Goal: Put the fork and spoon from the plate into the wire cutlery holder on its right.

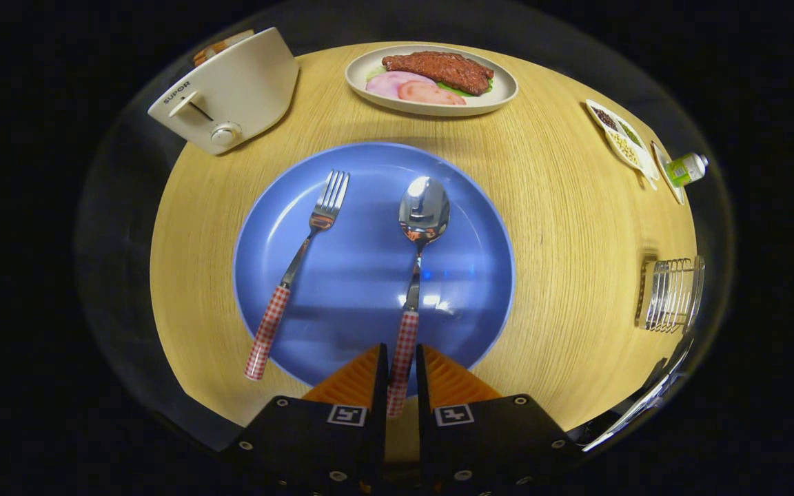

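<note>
A blue plate (pixel 466 227) lies on the round wooden table just ahead of my fingers. On it rest a fork (pixel 299 265) to the left and a spoon (pixel 419 234) to the right, both with red-checked handles pointing toward me. My gripper (pixel 401 362) is shut on the spoon's handle, which runs between the two fingers over the plate's near rim. The fork's handle end overhangs the plate to the left of my fingers. The wire cutlery holder (pixel 670 294) stands at the table's right edge, well to the right of the plate.
A white toaster (pixel 231 93) stands at the far left. An oval dish of meat and sliced food (pixel 431 79) sits beyond the plate. Small dishes of grains (pixel 621 134) and a small bottle (pixel 686 167) lie at the far right.
</note>
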The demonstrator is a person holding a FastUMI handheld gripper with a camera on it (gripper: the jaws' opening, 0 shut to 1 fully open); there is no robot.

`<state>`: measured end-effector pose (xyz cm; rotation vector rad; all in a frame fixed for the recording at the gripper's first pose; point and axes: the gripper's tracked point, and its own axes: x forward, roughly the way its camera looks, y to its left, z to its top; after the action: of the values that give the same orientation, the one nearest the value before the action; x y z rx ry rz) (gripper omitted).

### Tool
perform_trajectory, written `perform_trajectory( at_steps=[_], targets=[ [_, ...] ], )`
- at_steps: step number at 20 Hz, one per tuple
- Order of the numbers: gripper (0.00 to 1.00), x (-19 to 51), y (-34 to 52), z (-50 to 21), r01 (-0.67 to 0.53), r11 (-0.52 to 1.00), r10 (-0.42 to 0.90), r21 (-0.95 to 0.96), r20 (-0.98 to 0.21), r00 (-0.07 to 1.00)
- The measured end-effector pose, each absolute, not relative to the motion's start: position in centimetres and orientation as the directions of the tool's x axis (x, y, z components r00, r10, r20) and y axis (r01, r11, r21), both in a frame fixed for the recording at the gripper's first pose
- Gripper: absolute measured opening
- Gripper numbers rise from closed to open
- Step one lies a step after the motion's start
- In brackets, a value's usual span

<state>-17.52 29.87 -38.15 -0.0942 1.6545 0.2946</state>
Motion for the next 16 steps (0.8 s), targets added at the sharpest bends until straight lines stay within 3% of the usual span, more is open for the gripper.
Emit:
perform_trajectory(
  at_steps=[5, 11, 16],
  targets=[
    [0.09, -17.0, 28.7, -37.2, -0.196, 0.972, 0.107, 0.129, -0.987, -0.119],
    [0.08, -14.3, 24.2, -32.4, -0.171, 0.964, 0.203, 0.205, -0.979, -0.034],
    [0.08, -14.1, 16.1, -29.7, -0.192, 0.963, 0.191, 0.188, -0.982, -0.005]
  ],
)
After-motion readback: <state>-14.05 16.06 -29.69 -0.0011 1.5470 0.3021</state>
